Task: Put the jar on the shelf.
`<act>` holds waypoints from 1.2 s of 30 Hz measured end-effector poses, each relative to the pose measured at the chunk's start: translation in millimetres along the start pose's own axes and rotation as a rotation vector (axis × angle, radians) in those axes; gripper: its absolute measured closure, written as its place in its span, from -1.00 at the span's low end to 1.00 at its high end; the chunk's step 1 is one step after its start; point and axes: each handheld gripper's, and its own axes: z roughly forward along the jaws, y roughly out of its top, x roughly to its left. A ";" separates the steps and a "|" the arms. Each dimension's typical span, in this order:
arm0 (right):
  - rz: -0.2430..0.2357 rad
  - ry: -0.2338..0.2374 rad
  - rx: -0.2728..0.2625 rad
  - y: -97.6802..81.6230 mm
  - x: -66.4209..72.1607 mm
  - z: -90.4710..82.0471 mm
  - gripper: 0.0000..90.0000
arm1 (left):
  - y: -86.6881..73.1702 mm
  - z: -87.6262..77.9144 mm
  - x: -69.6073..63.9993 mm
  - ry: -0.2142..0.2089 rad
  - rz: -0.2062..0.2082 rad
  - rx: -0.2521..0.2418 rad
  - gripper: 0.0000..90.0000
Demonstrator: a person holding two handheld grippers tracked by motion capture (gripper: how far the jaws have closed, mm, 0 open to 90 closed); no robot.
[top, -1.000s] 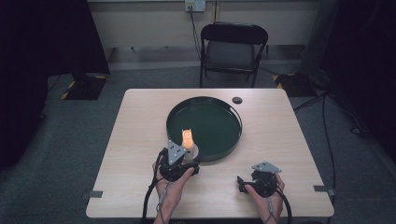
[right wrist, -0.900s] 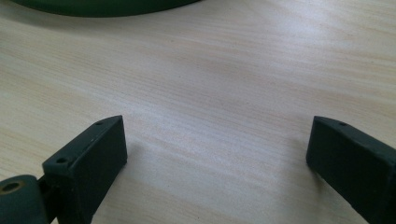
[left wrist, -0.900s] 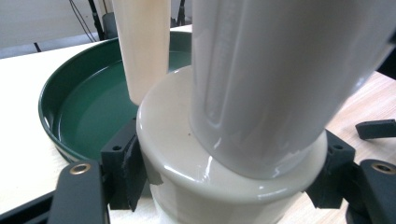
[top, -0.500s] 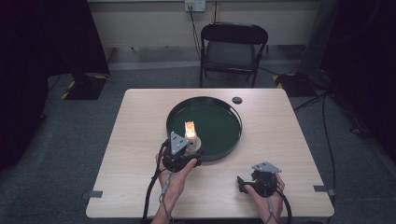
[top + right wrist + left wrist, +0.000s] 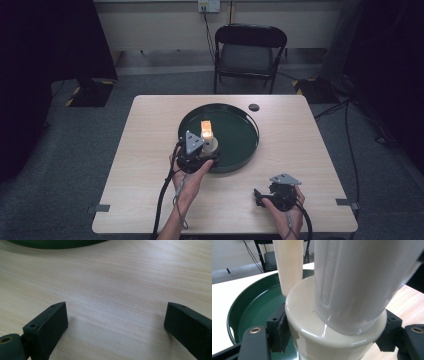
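One white lamp (image 5: 208,141), clenched in the left tongs (image 5: 205,150), sits over one green tray (image 5: 240,145) at its 8 o'clock rim. Right tongs (image 5: 257,196) gape, released, on the pale wood tabletop (image 5: 300,140) at 5 o'clock. One black disc (image 5: 254,107), one chair (image 5: 250,50), grey carpet (image 5: 75,145).

We held black grippers, left gripper (image 5: 200,150) and right gripper (image 5: 260,196), each topped by a grey three-cornered plate and trailing a black cable.

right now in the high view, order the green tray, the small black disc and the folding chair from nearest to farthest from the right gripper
1. Green tray: up and left of the right gripper, at mid table.
2. Small black disc: on the table past the tray's far rim.
3. Folding chair: on the floor beyond the table's far edge.
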 end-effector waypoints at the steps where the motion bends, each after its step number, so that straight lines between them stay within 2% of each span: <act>1: -0.001 0.000 0.000 0.0 0.0 0.0 -0.90 | 0.4 1.5 0.4 -0.001 -0.002 -0.001 -0.37; 6: -0.001 0.000 0.000 0.0 0.0 0.0 -0.90 | 3.8 11.8 2.6 0.004 0.016 -0.004 -0.37; 11: -0.001 0.000 0.000 0.0 -0.1 0.0 -0.90 | 2.6 21.4 11.4 0.008 0.002 -0.001 -0.37; 18: -0.001 0.000 0.000 0.0 -0.1 0.0 -0.90 | 0.9 30.5 16.0 0.019 -0.008 0.007 -0.37; 20: -0.001 0.000 0.000 0.0 0.0 0.0 -0.90 | 0.2 34.2 15.9 0.025 -0.029 0.022 -0.36; 31: -0.001 0.000 0.000 0.0 -0.1 0.0 -0.90 | -6.1 54.9 19.5 0.044 -0.014 0.042 -0.36; 36: -0.002 0.000 -0.001 0.0 -0.1 0.1 -0.90 | -8.9 63.9 21.2 0.045 -0.020 0.048 -0.36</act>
